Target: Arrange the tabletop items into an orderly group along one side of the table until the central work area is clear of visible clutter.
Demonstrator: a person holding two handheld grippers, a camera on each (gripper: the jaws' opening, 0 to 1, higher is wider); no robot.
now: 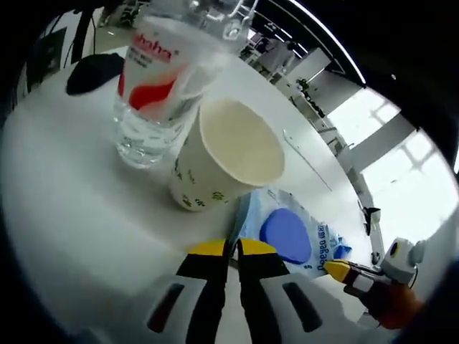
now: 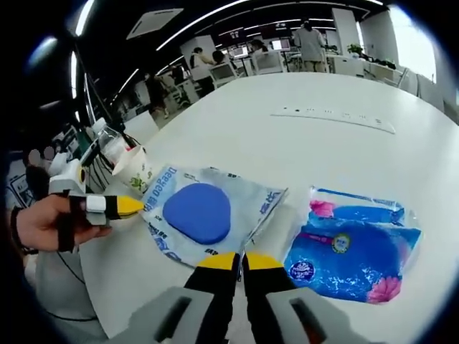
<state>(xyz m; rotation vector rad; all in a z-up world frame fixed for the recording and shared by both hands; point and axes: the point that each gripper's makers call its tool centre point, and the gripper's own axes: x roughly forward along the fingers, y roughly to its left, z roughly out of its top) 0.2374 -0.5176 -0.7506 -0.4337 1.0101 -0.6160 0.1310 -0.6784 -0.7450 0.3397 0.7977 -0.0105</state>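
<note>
A clear water bottle (image 1: 154,93) with a red and white label stands next to an empty paper cup (image 1: 226,154) on the white table (image 1: 64,201). In front of them lies a soft wipes pack (image 2: 204,211) with a blue oval lid, also seen as the pack (image 1: 290,233). My left gripper (image 1: 233,247) is shut on the pack's edge near the cup, and it enters as the left gripper (image 2: 129,206) from the left. My right gripper (image 2: 240,259) is shut on the pack's opposite edge; its yellow tip shows as the right gripper (image 1: 333,269).
A blue tissue pack (image 2: 351,247) with pink flowers lies right of the wipes pack. A long white strip (image 2: 333,118) lies farther across the table. A black object (image 1: 93,72) sits beyond the bottle. A hand (image 2: 43,222) holds the left gripper. People and desks fill the background.
</note>
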